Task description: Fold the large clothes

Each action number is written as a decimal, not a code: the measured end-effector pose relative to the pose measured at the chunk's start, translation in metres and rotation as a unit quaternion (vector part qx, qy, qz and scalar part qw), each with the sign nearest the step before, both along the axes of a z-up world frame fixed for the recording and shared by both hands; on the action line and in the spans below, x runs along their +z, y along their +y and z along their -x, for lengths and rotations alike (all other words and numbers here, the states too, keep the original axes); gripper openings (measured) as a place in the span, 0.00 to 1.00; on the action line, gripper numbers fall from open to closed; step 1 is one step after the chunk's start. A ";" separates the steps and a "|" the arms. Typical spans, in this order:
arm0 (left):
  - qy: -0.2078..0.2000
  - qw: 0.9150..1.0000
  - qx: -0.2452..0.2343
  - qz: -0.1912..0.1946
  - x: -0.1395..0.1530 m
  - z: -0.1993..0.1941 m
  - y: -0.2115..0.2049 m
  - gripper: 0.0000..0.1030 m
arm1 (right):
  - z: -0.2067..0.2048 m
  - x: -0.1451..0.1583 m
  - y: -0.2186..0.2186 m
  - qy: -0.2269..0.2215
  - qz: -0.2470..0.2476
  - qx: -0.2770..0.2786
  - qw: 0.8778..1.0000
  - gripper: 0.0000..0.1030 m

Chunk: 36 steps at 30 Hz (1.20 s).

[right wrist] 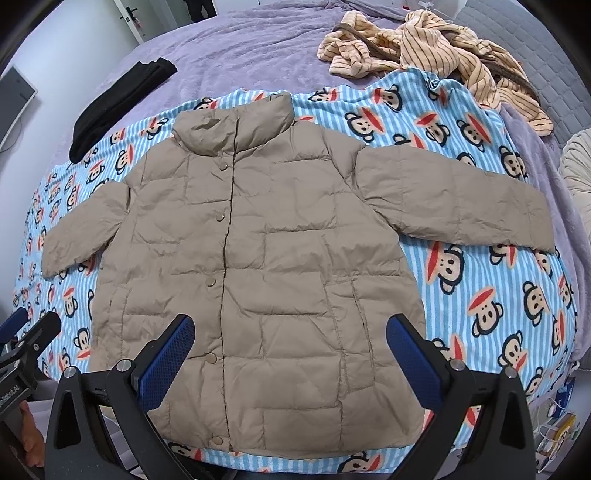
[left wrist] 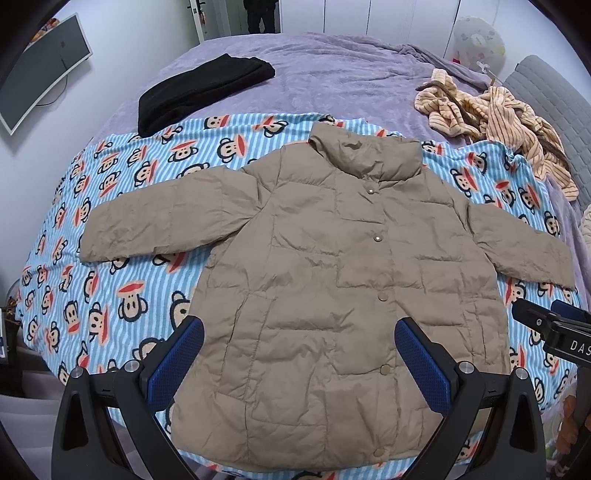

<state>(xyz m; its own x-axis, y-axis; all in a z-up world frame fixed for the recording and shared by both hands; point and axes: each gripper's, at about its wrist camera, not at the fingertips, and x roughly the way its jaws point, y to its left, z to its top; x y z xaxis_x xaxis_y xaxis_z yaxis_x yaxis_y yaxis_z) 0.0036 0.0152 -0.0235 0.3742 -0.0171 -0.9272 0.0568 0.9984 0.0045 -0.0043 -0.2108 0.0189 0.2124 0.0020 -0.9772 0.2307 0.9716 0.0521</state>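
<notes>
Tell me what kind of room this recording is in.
Most likely a home bedroom. The tan puffer jacket lies spread on a bed with a purple cover, on top of a cartoon-monkey striped blanket. Other clothes sit loose on the bed, and a door shows behind it.

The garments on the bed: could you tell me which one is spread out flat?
The tan puffer jacket, snapped shut with sleeves outstretched on the monkey-print blanket; the black garment is folded, the striped one crumpled.
</notes>
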 end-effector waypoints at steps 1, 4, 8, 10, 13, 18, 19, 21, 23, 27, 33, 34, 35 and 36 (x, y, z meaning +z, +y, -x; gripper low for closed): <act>0.000 1.000 0.000 0.000 0.000 0.000 0.000 1.00 | 0.000 0.000 0.001 -0.001 0.001 0.000 1.000 1.00; -0.001 1.000 -0.003 -0.002 0.000 -0.002 0.000 1.00 | -0.001 -0.002 0.001 -0.001 0.000 -0.004 1.000 1.00; 0.003 1.000 0.000 -0.001 -0.004 -0.004 0.001 1.00 | -0.001 -0.003 0.001 0.001 0.000 -0.004 1.000 1.00; 0.004 1.000 0.002 0.000 -0.004 -0.005 0.002 1.00 | -0.003 -0.004 0.002 0.002 0.000 -0.002 1.000 1.00; 0.003 1.000 0.004 -0.001 -0.004 -0.006 0.003 1.00 | -0.004 -0.005 0.002 0.001 0.000 0.000 1.000 1.00; 0.003 1.000 0.003 -0.001 -0.005 -0.007 0.004 1.00 | -0.005 -0.005 0.001 0.001 -0.001 -0.004 1.000 1.00; 0.003 1.000 0.002 -0.001 -0.005 -0.007 0.005 1.00 | -0.005 -0.005 0.001 0.000 0.000 -0.004 1.000 1.00; 0.003 1.000 0.001 0.000 -0.006 -0.009 0.005 1.00 | -0.004 -0.004 0.001 0.000 0.003 -0.004 1.000 1.00; 0.005 1.000 0.000 0.001 -0.006 -0.008 0.005 1.00 | -0.003 -0.005 0.001 0.002 0.003 -0.007 1.000 1.00; 0.004 1.000 -0.005 0.000 -0.006 -0.009 0.004 1.00 | -0.003 -0.004 0.001 0.001 0.002 -0.009 1.000 1.00; 0.004 1.000 -0.002 0.001 -0.006 -0.010 0.005 1.00 | -0.003 -0.002 0.003 0.001 0.002 -0.005 1.000 1.00; 0.003 1.000 -0.003 0.000 -0.006 -0.010 0.005 1.00 | -0.003 -0.002 0.003 0.001 0.002 -0.004 1.000 1.00; 0.003 1.000 -0.004 0.000 -0.006 -0.010 0.004 1.00 | -0.004 -0.002 0.003 0.001 0.001 -0.006 1.000 1.00; 0.002 1.000 -0.005 0.001 -0.006 -0.010 0.004 1.00 | -0.003 -0.002 0.003 0.001 0.001 -0.007 1.000 1.00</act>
